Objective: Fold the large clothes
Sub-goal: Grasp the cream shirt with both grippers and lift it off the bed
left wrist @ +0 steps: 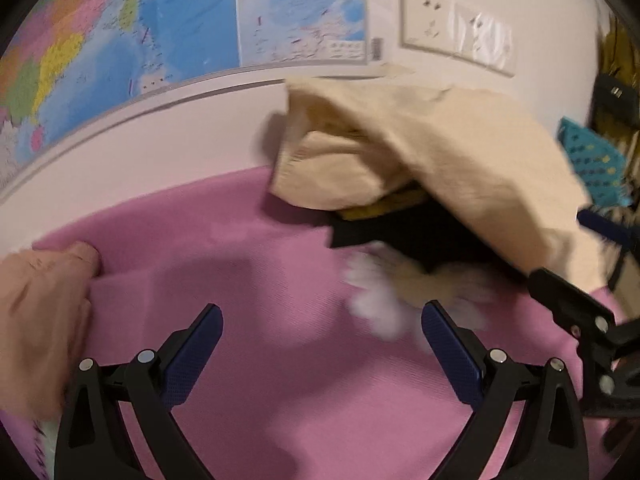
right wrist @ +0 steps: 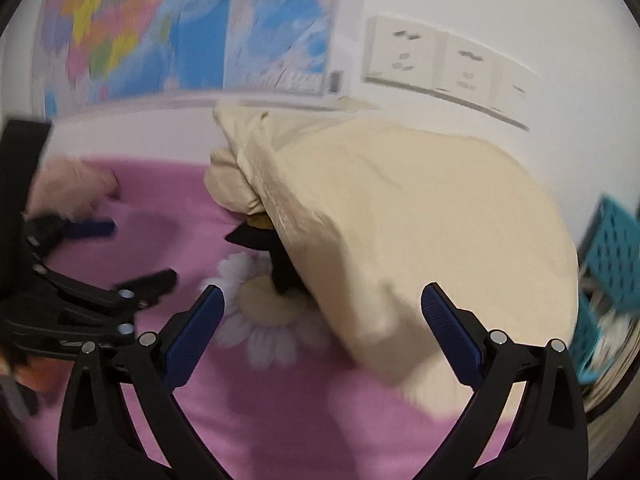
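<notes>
Pink bed sheet (left wrist: 280, 380) under a wall map (left wrist: 120, 40). Beige garment (right wrist: 420, 232) heaped at the far right, covering dark clothes (left wrist: 400, 232). Both my left tongs (left wrist: 322, 348) and right tongs (right wrist: 322, 332) are spread, empty. Risk: grabbing several layers, dragging the whole pile.

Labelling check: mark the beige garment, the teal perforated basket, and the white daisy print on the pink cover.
beige fabric garment (right wrist: 420, 216): right wrist view, middle of its draped top.
teal perforated plastic basket (right wrist: 616, 252): right wrist view, side wall.
white daisy print (right wrist: 264, 320): right wrist view, flower centre.
</notes>
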`<act>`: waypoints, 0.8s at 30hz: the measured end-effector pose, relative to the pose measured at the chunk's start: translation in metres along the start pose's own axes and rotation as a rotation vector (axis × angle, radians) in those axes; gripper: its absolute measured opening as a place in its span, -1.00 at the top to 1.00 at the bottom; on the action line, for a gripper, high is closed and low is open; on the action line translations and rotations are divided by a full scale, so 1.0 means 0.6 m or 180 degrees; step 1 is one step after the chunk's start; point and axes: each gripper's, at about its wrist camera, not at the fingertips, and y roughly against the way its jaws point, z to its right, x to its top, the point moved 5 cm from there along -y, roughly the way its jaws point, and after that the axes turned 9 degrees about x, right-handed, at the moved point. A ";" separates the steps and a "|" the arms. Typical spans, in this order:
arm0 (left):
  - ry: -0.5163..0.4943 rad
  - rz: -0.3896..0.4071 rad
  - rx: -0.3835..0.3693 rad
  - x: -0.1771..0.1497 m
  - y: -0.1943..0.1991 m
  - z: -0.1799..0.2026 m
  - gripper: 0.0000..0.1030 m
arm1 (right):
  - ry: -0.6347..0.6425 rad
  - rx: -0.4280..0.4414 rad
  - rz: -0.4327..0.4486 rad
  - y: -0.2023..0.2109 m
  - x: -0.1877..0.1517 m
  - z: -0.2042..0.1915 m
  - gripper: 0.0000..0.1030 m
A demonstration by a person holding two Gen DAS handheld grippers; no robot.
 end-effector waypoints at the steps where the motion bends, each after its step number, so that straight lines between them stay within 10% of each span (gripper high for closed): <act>1: -0.0010 0.0000 0.0061 0.003 -0.009 -0.005 -0.87 | 0.0122 -0.0086 -0.0052 -0.026 0.009 -0.001 -0.89; 7: 0.0115 -0.0098 0.0161 0.010 -0.055 -0.042 -0.86 | 0.0681 -0.0567 -0.0225 -0.114 0.039 0.007 -0.35; 11: 0.0156 -0.0114 0.0150 0.008 -0.065 -0.061 -0.86 | 0.0553 -0.0372 -0.0132 -0.085 0.062 0.036 0.74; 14: 0.0189 -0.0096 0.0146 0.013 -0.073 -0.076 -0.86 | 0.0320 -0.0398 0.0297 -0.011 0.102 0.073 0.79; 19: 0.0192 -0.0081 0.0168 0.025 -0.086 -0.085 -0.86 | 0.0290 -0.0384 0.0024 -0.041 0.118 0.098 0.00; 24: 0.0208 -0.0020 0.0101 0.033 -0.094 -0.098 -0.86 | 0.0347 -0.0190 0.0021 -0.031 0.139 0.098 0.93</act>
